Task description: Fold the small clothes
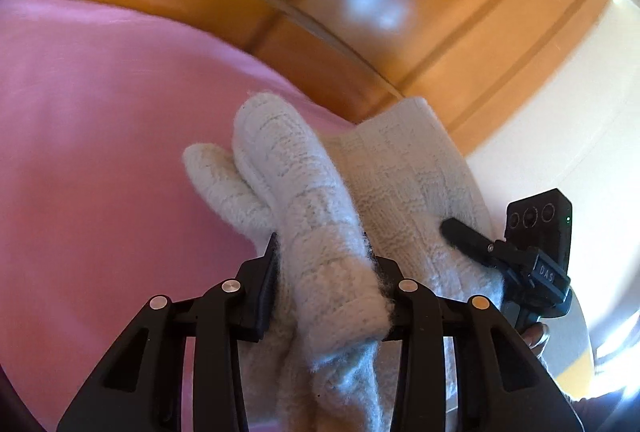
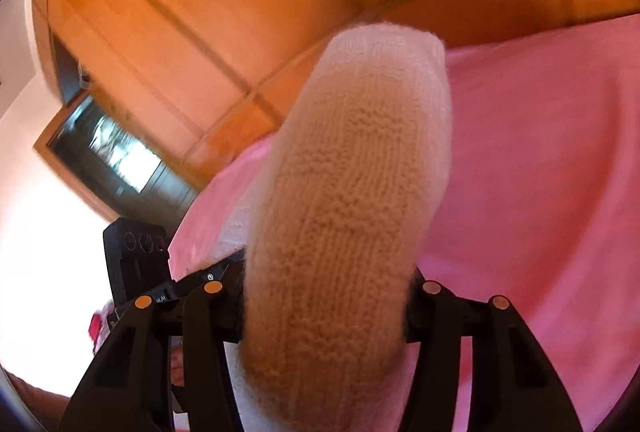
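The left gripper (image 1: 326,284) is clenched on a pale knit mitten (image 1: 280,168), its black jaws pinching a bunched fold of the wool near the cuff. The mitten's rounded tip and thumb point away from the camera, over a pink sheet (image 1: 100,152). The knit spreads to the right in a wider flap, and there the right gripper (image 1: 464,234) shows as a black finger lying against the fabric, with its camera housing just behind.

In the right wrist view the right gripper (image 2: 326,308) grasps the same mitten (image 2: 352,172), which fills the middle of the frame as a thick roll rising from between the jaws; the wool looks tan here in the warm light, paler at its far end. The pink sheet (image 2: 540,152) lies on the right and beneath. The left gripper (image 2: 216,274) sits low at the left, touching the knit. Orange wooden panels (image 2: 200,12) fill the far background, blurred.
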The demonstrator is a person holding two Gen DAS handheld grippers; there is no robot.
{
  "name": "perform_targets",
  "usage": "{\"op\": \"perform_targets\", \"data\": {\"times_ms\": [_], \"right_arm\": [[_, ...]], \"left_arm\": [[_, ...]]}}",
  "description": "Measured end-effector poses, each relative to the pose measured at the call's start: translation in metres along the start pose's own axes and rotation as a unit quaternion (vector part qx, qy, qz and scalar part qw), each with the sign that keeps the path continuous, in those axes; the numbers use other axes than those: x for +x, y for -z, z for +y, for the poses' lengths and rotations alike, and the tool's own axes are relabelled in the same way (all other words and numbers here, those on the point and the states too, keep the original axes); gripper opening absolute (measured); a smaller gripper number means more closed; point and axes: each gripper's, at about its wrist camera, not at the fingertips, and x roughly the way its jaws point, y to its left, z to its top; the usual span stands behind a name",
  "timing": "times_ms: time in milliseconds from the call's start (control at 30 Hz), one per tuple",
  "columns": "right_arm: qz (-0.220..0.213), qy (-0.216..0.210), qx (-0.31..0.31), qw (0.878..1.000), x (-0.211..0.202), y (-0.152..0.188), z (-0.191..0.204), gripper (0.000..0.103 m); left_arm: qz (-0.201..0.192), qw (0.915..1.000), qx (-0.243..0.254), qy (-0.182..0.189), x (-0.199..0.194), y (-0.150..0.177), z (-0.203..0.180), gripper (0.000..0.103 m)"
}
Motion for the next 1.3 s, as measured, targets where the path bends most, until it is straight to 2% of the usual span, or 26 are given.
{"op": "perform_targets", "data": {"times_ms": [133,233,267,300,333,367,400,467,533,567,600,667,733,767,800,867,900,933,967,1000,1033,1100,1167,1200,1233,1300], "right_arm": [[-0.055,0.052,0.012,0.997,-0.064,-0.013,-0.040,0.051],[-0.080,0.111,0.036,0.990,-0.095,-0.018,-0.083,0.053],[-0.081,0.140,0.047,0.986,-0.100,-0.017,-0.101,0.057],[-0.075,0.170,0.059,0.981,-0.101,-0.014,-0.118,0.059],[-0.064,0.199,0.074,0.975,-0.098,-0.009,-0.135,0.066],[-0.056,0.217,0.089,0.971,-0.096,-0.003,-0.149,0.074],[-0.051,0.214,0.111,0.969,-0.092,0.008,-0.166,0.077],[-0.074,0.195,0.129,0.969,-0.095,0.021,-0.178,0.094],[-0.086,0.206,0.131,0.966,-0.099,0.026,-0.174,0.095],[-0.090,0.227,0.118,0.963,-0.101,0.025,-0.167,0.095],[-0.096,0.255,0.098,0.957,-0.103,0.024,-0.156,0.095],[-0.113,0.304,0.055,0.944,-0.114,0.021,-0.132,0.092],[-0.127,0.330,0.027,0.935,-0.125,0.019,-0.112,0.081],[-0.132,0.334,0.019,0.933,-0.128,0.019,-0.102,0.074],[-0.138,0.324,0.015,0.936,-0.129,0.019,-0.089,0.071],[-0.142,0.308,0.011,0.940,-0.129,0.021,-0.082,0.060],[-0.140,0.311,0.006,0.940,-0.128,0.025,-0.078,0.059],[-0.126,0.318,-0.001,0.940,-0.120,0.030,-0.076,0.058],[-0.093,0.334,0.000,0.938,-0.104,0.035,-0.080,0.058],[-0.070,0.347,-0.001,0.935,-0.091,0.038,-0.087,0.058],[-0.061,0.366,-0.011,0.928,-0.079,0.046,-0.090,0.059],[-0.074,0.396,-0.041,0.914,-0.071,0.056,-0.087,0.060],[-0.079,0.400,-0.035,0.913,-0.074,0.056,-0.082,0.068],[-0.082,0.397,-0.026,0.914,-0.075,0.055,-0.082,0.070],[-0.085,0.397,-0.015,0.914,-0.077,0.056,-0.082,0.076],[-0.090,0.399,-0.003,0.913,-0.079,0.057,-0.080,0.083]], "left_arm": [[0.030,0.9976,0.052,0.035,0.065,-0.016,-0.066,0.036],[0.061,0.9943,0.084,0.022,0.119,-0.023,-0.103,0.036],[0.074,0.9921,0.101,-0.010,0.139,-0.022,-0.113,0.031],[0.099,0.9852,0.125,-0.063,0.165,-0.018,-0.123,0.025],[0.118,0.9783,0.142,-0.094,0.183,-0.013,-0.127,0.025],[0.143,0.9659,0.170,-0.133,0.209,-0.001,-0.131,0.025],[0.144,0.9624,0.180,-0.143,0.218,0.005,-0.134,0.027],[0.125,0.9507,0.222,-0.177,0.222,0.015,-0.145,0.028],[0.111,0.9355,0.263,-0.208,0.222,0.023,-0.158,0.028],[0.107,0.9330,0.270,-0.213,0.223,0.020,-0.160,0.028],[0.098,0.9332,0.270,-0.216,0.219,0.020,-0.163,0.028],[0.080,0.9391,0.256,-0.215,0.203,0.022,-0.170,0.028],[0.048,0.9477,0.240,-0.205,0.189,0.019,-0.173,0.029],[0.029,0.9512,0.234,-0.199,0.181,0.014,-0.173,0.029],[0.017,0.9521,0.232,-0.198,0.178,0.012,-0.174,0.029],[0.010,0.9534,0.231,-0.194,0.175,0.018,-0.176,0.029],[0.024,0.9509,0.237,-0.198,0.181,0.023,-0.176,0.029],[0.037,0.9445,0.245,-0.215,0.190,0.027,-0.175,0.029],[0.058,0.9366,0.254,-0.234,0.196,0.034,-0.169,0.029],[0.075,0.9342,0.253,-0.240,0.208,0.039,-0.163,0.029],[0.071,0.9326,0.255,-0.245,0.213,0.041,-0.159,0.035],[0.059,0.9300,0.259,-0.254,0.211,0.042,-0.163,0.038],[0.056,0.9378,0.241,-0.244,0.201,0.037,-0.165,0.038],[0.054,0.9404,0.233,-0.241,0.196,0.037,-0.165,0.042],[0.051,0.9425,0.225,-0.242,0.187,0.035,-0.164,0.050],[0.041,0.9463,0.211,-0.241,0.175,0.032,-0.166,0.057]]}}
